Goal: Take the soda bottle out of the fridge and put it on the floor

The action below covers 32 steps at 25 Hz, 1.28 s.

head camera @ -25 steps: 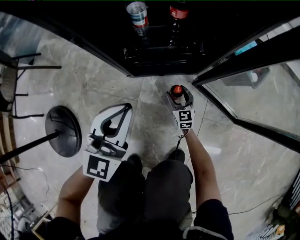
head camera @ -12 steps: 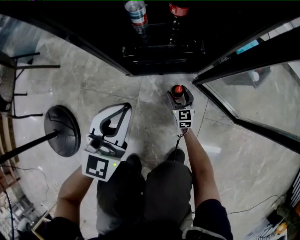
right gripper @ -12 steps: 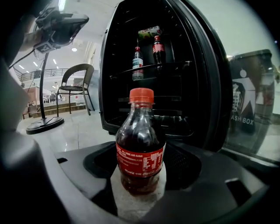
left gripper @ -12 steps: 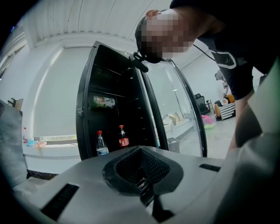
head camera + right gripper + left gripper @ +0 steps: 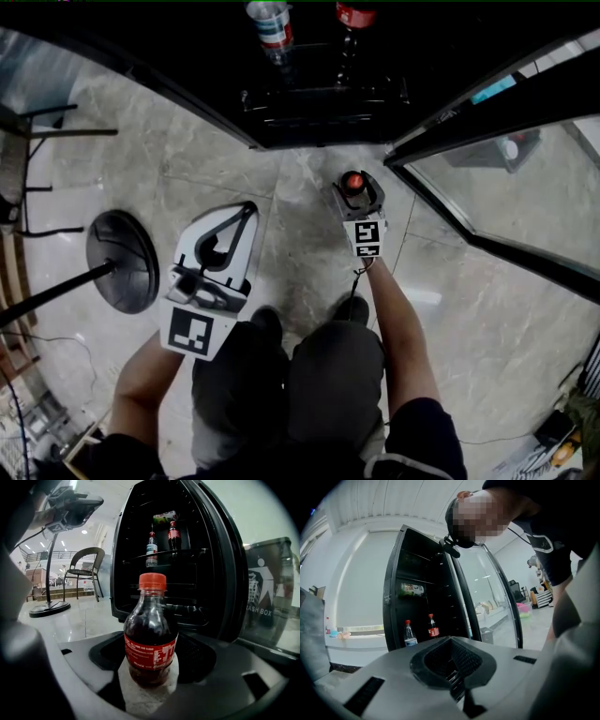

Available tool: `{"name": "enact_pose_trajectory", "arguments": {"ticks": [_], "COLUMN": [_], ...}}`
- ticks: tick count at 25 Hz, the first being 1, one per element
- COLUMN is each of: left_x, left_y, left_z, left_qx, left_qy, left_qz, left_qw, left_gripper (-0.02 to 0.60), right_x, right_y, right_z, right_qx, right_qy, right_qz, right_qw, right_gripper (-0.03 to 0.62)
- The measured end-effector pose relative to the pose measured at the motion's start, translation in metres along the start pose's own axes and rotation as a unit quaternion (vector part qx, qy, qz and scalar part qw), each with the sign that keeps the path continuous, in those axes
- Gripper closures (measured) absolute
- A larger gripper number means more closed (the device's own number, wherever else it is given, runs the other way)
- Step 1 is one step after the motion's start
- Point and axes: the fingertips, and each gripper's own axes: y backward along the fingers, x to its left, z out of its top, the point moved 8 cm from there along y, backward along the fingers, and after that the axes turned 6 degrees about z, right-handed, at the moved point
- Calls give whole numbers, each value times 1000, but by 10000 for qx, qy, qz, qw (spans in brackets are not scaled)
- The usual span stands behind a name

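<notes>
Upright, glossy round soda bottle, marbled floor

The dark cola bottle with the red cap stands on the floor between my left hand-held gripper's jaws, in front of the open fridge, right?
Wrong side. The dark plastic cola bottle with the red cap stands on the pale marble floor between the jaws of the right hand-held gripper, in front of the open black fridge; the right gripper view shows it.
</notes>
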Motion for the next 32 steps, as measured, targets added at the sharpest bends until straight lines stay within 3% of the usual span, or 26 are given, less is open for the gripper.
{"name": "enact_pose_trajectory", "arguments": {"ticks": [18, 32], "left_x": [0, -1], "left_y": [2, 3], "left_z": [-9, -6], "left_qx": [19, 0], "left_qy": [51, 41], "left_qz": [-33, -47], "left_qw": [10000, 10000], "left_gripper": [558, 557], "right_x": [2, 5], "right_y": [7, 45], "right_z": [-3, 24], "right_qx": [27, -258], "right_qy": [-58, 200], "right_qz": [38, 177], "right_qw": [10000, 9993], "right_gripper": [264, 264]}}
